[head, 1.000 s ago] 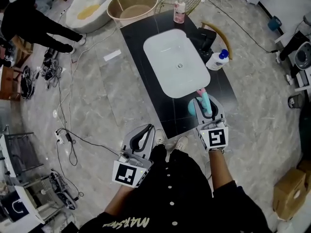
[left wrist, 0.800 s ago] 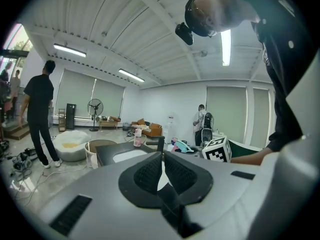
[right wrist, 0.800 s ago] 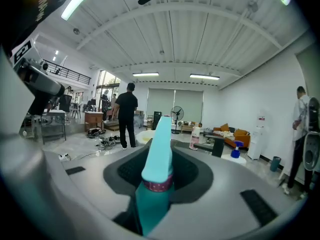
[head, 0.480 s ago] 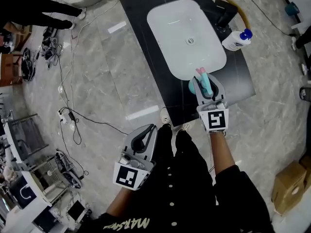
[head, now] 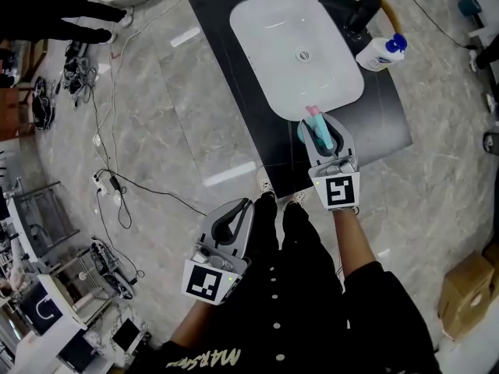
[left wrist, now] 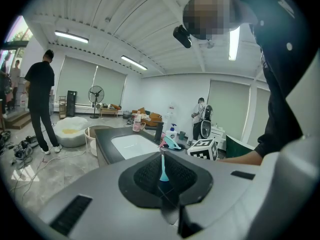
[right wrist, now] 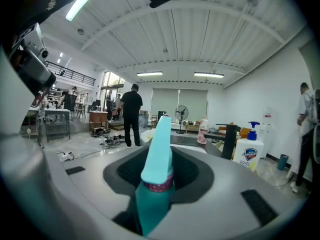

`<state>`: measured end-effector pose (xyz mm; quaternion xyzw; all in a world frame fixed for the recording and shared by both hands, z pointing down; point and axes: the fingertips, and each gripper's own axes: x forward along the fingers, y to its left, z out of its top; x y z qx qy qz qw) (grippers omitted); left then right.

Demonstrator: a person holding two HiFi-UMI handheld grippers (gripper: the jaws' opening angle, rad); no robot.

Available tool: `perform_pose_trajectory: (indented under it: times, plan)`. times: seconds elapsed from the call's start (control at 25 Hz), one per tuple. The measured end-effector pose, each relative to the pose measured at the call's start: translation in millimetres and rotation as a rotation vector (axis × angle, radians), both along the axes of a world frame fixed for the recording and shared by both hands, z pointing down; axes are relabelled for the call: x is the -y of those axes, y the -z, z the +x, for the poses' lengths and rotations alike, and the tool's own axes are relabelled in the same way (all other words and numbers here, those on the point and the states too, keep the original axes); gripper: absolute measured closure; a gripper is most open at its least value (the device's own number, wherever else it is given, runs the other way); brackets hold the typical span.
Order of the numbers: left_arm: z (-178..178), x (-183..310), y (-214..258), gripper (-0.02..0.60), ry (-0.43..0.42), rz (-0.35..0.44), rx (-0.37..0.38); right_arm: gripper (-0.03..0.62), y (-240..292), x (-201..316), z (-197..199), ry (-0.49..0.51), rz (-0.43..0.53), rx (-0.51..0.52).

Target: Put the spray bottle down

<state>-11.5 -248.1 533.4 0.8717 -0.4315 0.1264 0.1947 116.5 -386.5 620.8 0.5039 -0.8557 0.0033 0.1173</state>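
A teal spray bottle (head: 315, 124) with a pink band stands upright between the jaws of my right gripper (head: 323, 133), which is shut on it. In the head view it hangs over the black counter (head: 390, 123), just at the near rim of the white basin (head: 265, 22). In the right gripper view the bottle (right wrist: 156, 179) fills the gap between the jaws. My left gripper (head: 232, 213) is low by the person's left leg, shut and holding nothing. The left gripper view shows the bottle (left wrist: 170, 144) far off beside the right gripper's marker cube (left wrist: 202, 149).
A white pump soap bottle (head: 380, 53) and a black tap (head: 360, 10) stand on the counter to the right of the basin. Cables (head: 109, 185) trail over the marble floor at the left, where a person (head: 54, 18) stands. A cardboard box (head: 468, 294) sits at the right.
The right gripper has come down with the bottle and now sits closer to the basin's near rim. The left gripper has sunk a little beside the leg.
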Motion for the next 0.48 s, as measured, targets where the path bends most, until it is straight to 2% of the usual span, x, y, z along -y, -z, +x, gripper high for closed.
perform_pose_trajectory:
  times: [0.08,0.16,0.24,0.36,0.48]
  plan:
    - [0,1,2,0.557,0.005,0.022,0.0,0.461,-1,-1,0,0.003,-0.018,0.017]
    - [-1,3,6,0.558,0.009,0.056,-0.004,0.397,-2,-1,-1,0.013,-0.034,0.032]
    - [-1,1,7,0.558,0.006,0.048,-0.002,0.363,1,-4,-2,0.026,-0.039,0.034]
    - [-1,1,16,0.558,0.001,0.07,0.002,0.341,17,-11,-3,0.042,-0.025,0.041]
    - [4,9,27,0.558,-0.008,0.125,-0.006,0.338,41,-20,7,0.046,0.004,0.073]
